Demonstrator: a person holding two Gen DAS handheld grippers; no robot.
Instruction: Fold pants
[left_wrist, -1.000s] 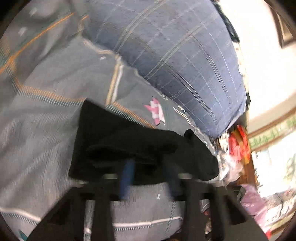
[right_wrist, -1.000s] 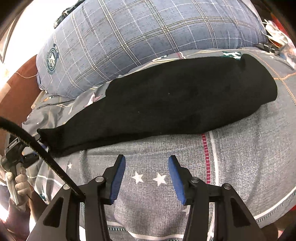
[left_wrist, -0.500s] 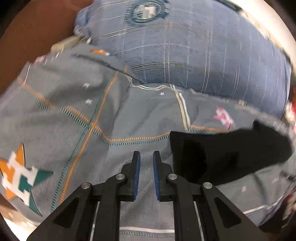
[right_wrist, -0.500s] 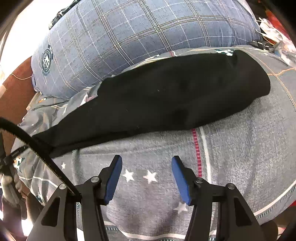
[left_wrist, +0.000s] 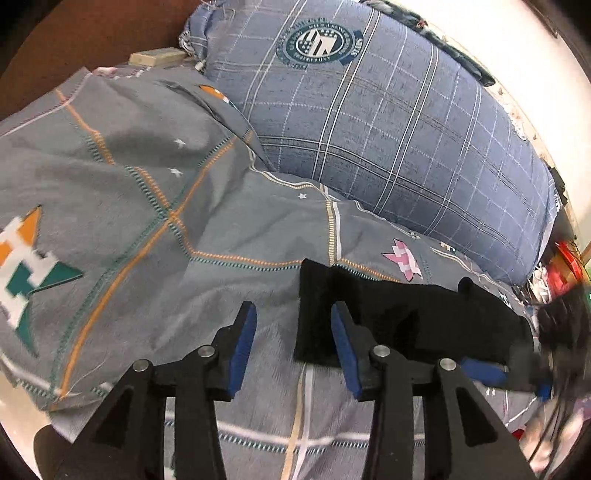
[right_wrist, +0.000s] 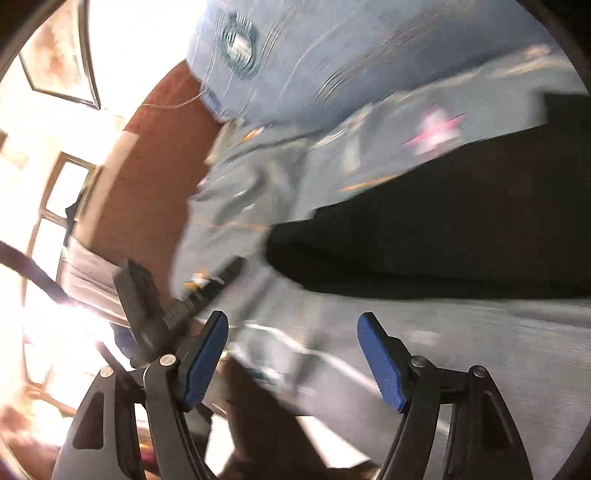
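The black pants (left_wrist: 399, 317) lie folded in a long strip on the grey patterned bedspread (left_wrist: 147, 221). In the left wrist view my left gripper (left_wrist: 291, 339) is open and empty, hovering just left of the pants' near end; its right finger overlaps that edge. My right gripper's blue pad (left_wrist: 480, 371) shows blurred at the pants' right end. In the right wrist view, which is motion-blurred, the pants (right_wrist: 443, 240) fill the right middle. My right gripper (right_wrist: 291, 354) is open and empty below their left end.
A large blue plaid pillow (left_wrist: 388, 122) lies behind the pants against the wall. A brown headboard (right_wrist: 147, 177) stands at the left. Colourful clutter (left_wrist: 561, 273) sits past the bed's right end. The bedspread's front edge (left_wrist: 258, 439) is close below the grippers.
My left gripper let go of the pants' end, swung left, then opened. My right gripper swung left along the pants toward their other end, staying open.
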